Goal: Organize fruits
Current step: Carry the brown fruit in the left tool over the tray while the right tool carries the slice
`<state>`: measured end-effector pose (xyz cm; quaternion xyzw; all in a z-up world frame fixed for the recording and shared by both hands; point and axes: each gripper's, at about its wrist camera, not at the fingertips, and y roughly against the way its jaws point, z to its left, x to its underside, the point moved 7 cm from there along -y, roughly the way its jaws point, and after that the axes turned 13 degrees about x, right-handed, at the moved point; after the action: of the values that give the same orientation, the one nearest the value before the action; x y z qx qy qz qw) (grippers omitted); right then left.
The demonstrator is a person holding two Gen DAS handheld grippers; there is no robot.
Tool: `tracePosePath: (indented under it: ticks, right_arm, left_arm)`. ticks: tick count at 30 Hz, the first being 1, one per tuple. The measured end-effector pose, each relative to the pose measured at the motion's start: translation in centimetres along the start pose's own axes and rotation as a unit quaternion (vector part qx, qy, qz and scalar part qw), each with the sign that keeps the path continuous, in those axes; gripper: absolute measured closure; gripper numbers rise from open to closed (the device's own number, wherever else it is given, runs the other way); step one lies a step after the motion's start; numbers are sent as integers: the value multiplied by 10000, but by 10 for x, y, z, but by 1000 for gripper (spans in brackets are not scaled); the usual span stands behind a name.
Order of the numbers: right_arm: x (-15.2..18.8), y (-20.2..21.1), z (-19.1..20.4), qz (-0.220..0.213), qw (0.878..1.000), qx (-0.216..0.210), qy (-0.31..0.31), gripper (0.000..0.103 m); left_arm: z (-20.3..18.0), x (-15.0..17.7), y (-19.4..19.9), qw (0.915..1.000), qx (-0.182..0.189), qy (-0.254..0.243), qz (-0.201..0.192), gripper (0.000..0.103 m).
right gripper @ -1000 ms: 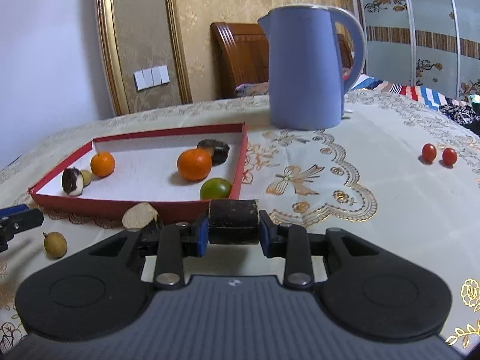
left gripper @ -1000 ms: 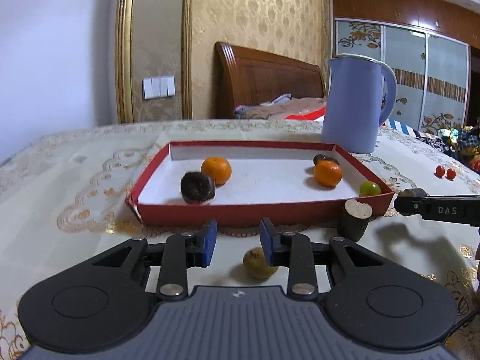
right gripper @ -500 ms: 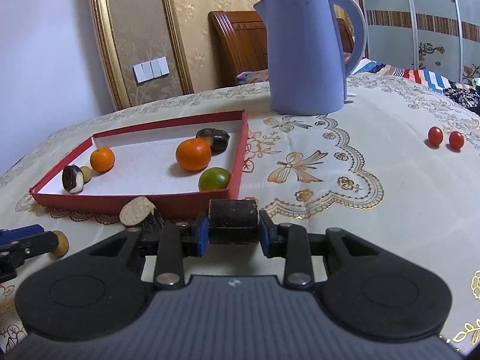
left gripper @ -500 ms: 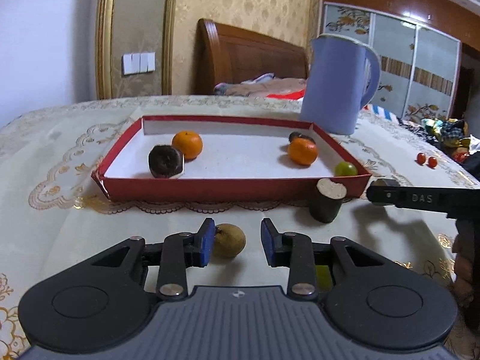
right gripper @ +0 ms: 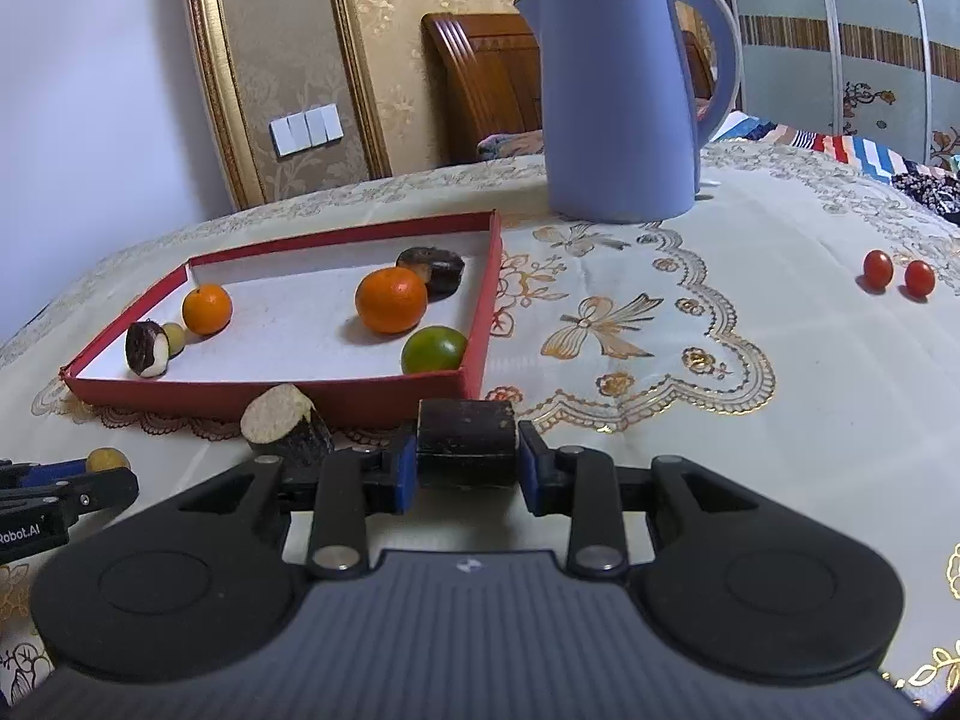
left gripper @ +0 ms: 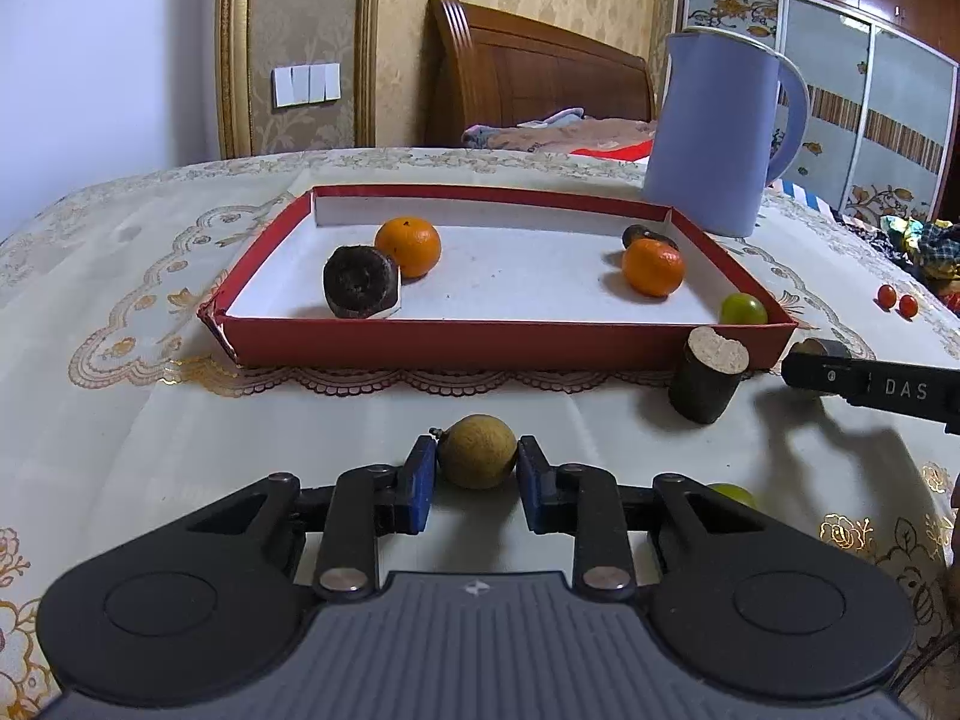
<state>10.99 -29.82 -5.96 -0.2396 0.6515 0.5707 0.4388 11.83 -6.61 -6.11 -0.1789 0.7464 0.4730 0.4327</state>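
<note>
— What has the left gripper (left gripper: pixel 477 474) got?
— Its jaws are closing on a yellowish fruit (left gripper: pixel 477 459) near the table's front edge, for the red tray (left gripper: pixel 510 345) I'd guess.
— And the right gripper (right gripper: pixel 462 459)?
— Clamped on a dark chunk (right gripper: pixel 467 441), just off the tray's near corner.
</note>
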Motion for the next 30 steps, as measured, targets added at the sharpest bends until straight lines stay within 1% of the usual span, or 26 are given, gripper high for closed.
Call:
tracePosePath:
  ticks: [6,11,16,19,23,26,30]
  right_arm:
    - [-2,7,-3,-167,9998,41,-45,72]
    - [-6,13,6,-259,9995,16,180,72]
    - [-24,20,16,-485,9983,-22,317,72]
    - [-34,19,25,-550,9977,-54,401,72]
    - [-40,5,43,-458,9970,-94,610,72]
    - [-41,-7,56,-351,9965,-108,747,72]
    - [-45,-25,70,-176,9952,-85,960,72]
  left_arm:
    - [-2,-1,4,10000,39,-32,-74,75]
    - [-4,-8,7,9998,30,-152,-120,75]
    - [0,-30,10,9995,-28,-126,-286,75]
    - [5,-44,5,9993,-62,-15,-361,75]
    - [13,-56,-14,9995,-63,169,-269,75]
    - [14,-63,-25,9994,-232,26,-269,75]
    - [16,-65,-41,9996,-253,24,-101,75]
